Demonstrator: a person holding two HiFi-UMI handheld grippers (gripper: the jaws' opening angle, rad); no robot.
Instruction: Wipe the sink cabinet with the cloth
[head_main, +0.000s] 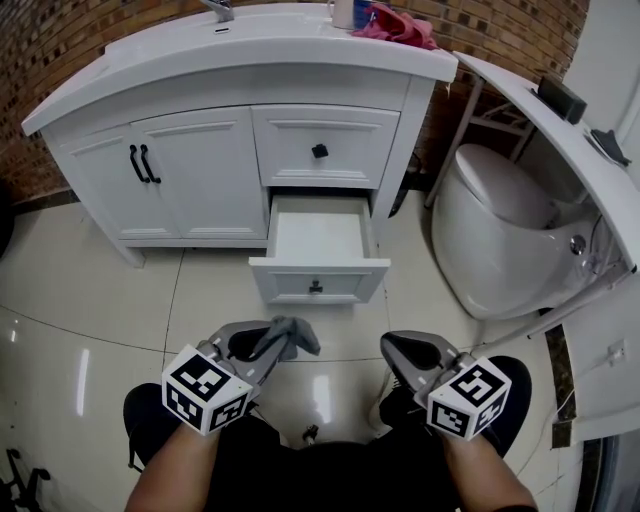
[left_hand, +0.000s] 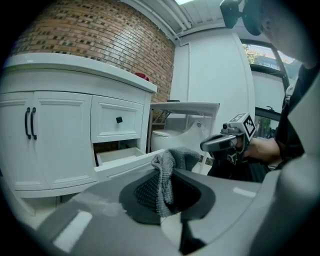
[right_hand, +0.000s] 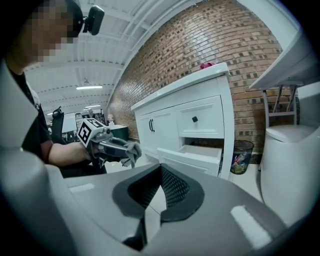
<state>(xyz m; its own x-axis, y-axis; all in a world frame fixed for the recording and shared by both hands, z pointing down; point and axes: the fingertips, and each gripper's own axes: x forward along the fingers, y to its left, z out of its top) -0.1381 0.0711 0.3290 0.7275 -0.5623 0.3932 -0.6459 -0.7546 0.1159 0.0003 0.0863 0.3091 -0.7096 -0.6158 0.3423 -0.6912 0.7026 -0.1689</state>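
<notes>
cloth (head_main: 291, 334) clamped in left gripper (head_main: 268, 347), seemingly clear of drawer (head_main: 345, 284) edge.

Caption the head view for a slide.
Left gripper holds a grey cloth before white sink cabinet, lower drawer open.

White sink cabinet (head_main: 200, 170), its lower drawer (head_main: 318, 240) pulled open.
In front of the drawer and apart from it, the left hand-held gripper (head_main: 278, 345) pinches a bunched grey cloth (head_main: 292, 333); the right hand-held gripper (head_main: 393, 346) alongside carries nothing.
</notes>
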